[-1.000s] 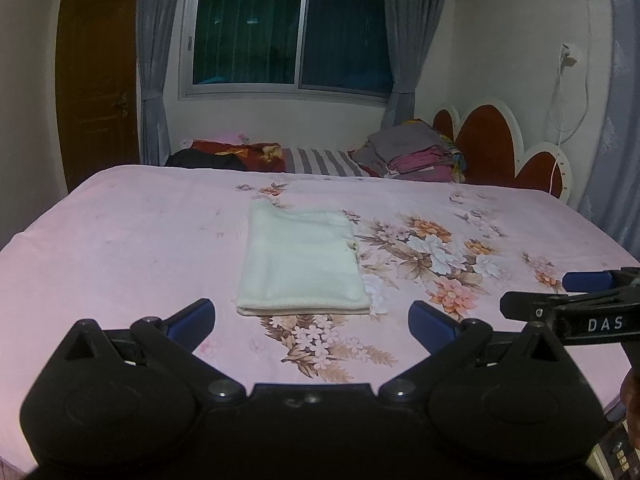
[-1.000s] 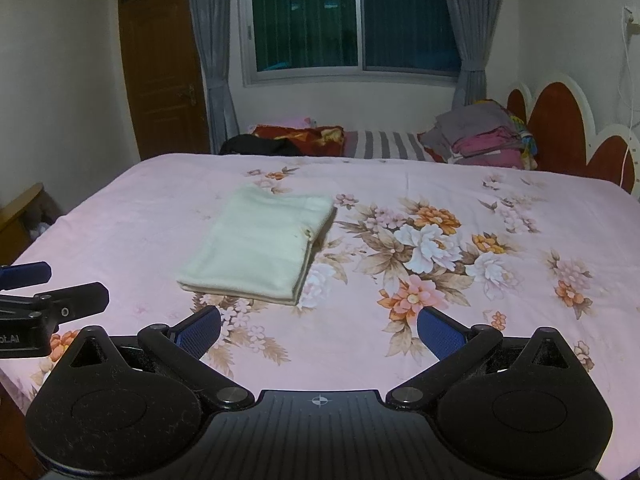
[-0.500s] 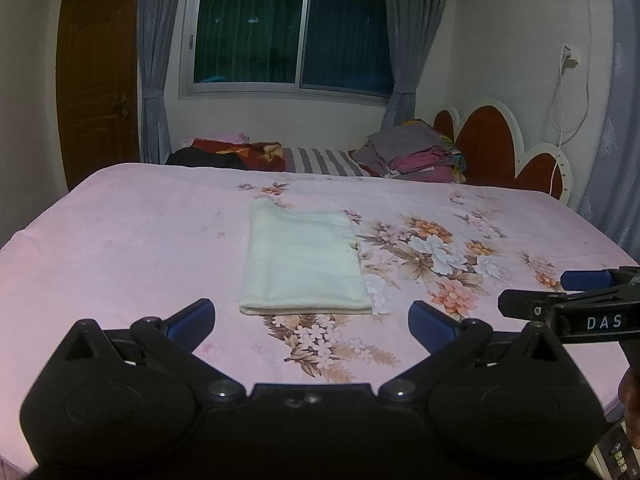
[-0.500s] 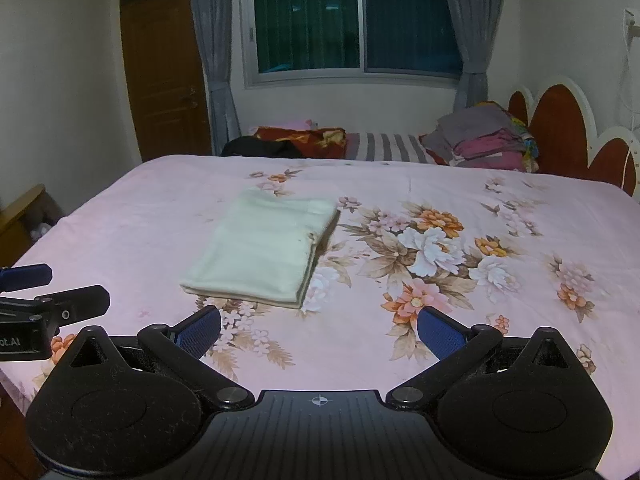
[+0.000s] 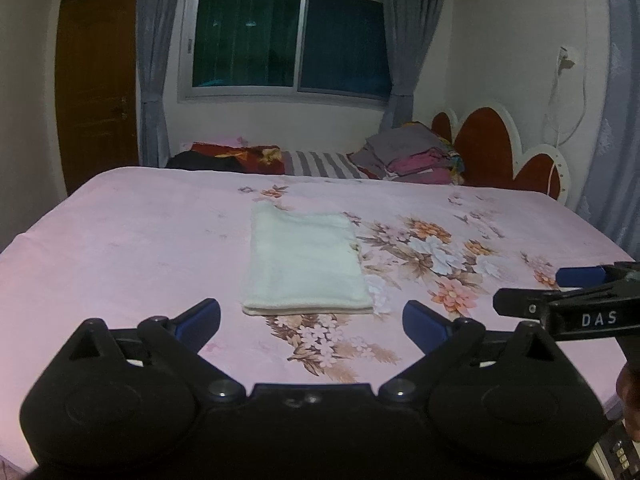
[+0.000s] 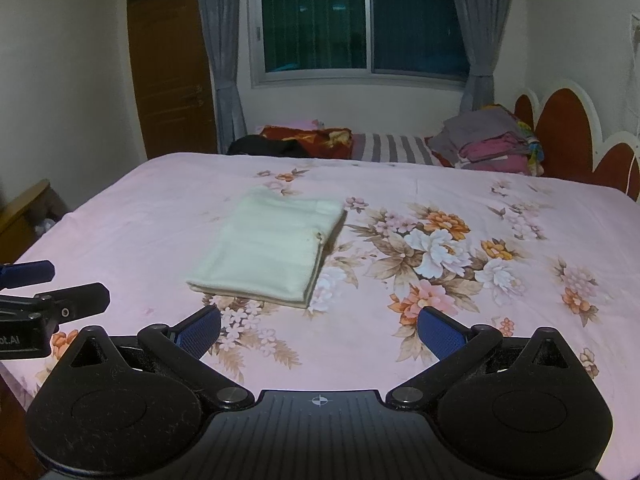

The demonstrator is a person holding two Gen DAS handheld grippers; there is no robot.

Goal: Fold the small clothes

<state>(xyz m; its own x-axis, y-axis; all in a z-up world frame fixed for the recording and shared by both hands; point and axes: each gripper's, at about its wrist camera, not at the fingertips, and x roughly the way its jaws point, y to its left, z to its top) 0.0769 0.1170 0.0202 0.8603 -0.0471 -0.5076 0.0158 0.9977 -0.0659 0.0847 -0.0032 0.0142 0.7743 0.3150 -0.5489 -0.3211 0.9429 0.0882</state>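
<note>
A cream cloth (image 5: 304,264) lies folded into a neat rectangle on the pink flowered bedspread (image 5: 120,248). It also shows in the right wrist view (image 6: 272,248). My left gripper (image 5: 312,318) is open and empty, held just short of the cloth's near edge. My right gripper (image 6: 320,326) is open and empty, near the cloth's near right corner. Each gripper shows at the edge of the other's view: the right gripper (image 5: 560,300) and the left gripper (image 6: 48,292).
A pile of folded clothes (image 5: 416,156) and dark bedding (image 5: 224,158) sit at the far end of the bed by the red headboard (image 5: 492,152). A window (image 5: 288,36), grey curtains and a wooden door (image 5: 96,84) stand behind.
Both views have shifted very slightly; the cloth lies as before and both grippers stay open.
</note>
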